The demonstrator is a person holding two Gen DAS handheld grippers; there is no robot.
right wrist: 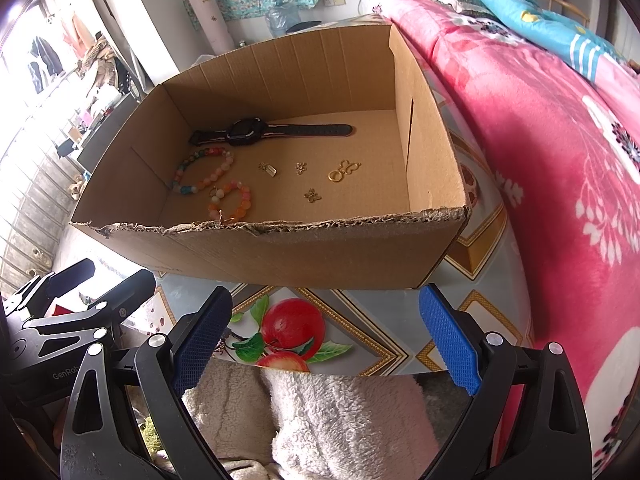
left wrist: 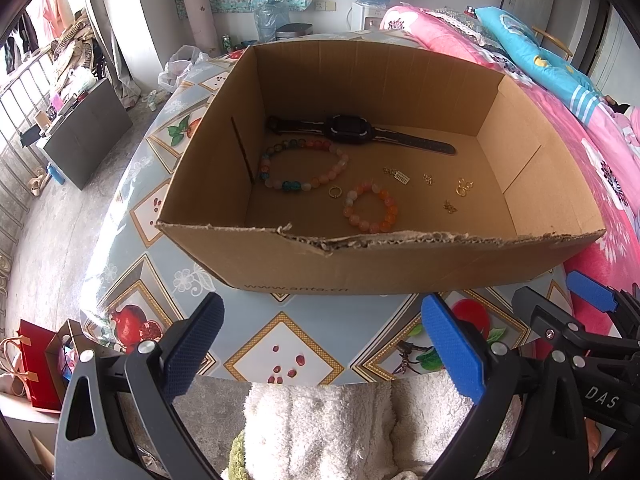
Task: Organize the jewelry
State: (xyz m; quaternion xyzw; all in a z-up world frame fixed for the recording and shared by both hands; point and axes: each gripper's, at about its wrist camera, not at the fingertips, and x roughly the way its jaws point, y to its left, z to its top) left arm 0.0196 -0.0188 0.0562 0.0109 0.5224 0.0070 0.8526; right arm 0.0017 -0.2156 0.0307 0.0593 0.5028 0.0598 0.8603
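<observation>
Holding my left gripper [left wrist: 324,340] and right gripper [right wrist: 326,336] both spread and empty above the table [left wrist: 288,340], I judge the jewelry on the cardboard box [left wrist: 400,268] floor: bead bracelet [left wrist: 371,207] light, slippery, best pinched across its strand; gold charms [right wrist: 344,170] tiny, awkward.

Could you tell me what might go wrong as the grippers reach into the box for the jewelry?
1. The small gold charms lie flat on the cardboard box floor; the wide pads may slide over them.
2. The gold ring sits right beside the orange bracelet, so a pinch could catch both.
3. The torn front wall is tall; a low reach by the left gripper could shove the box.
</observation>
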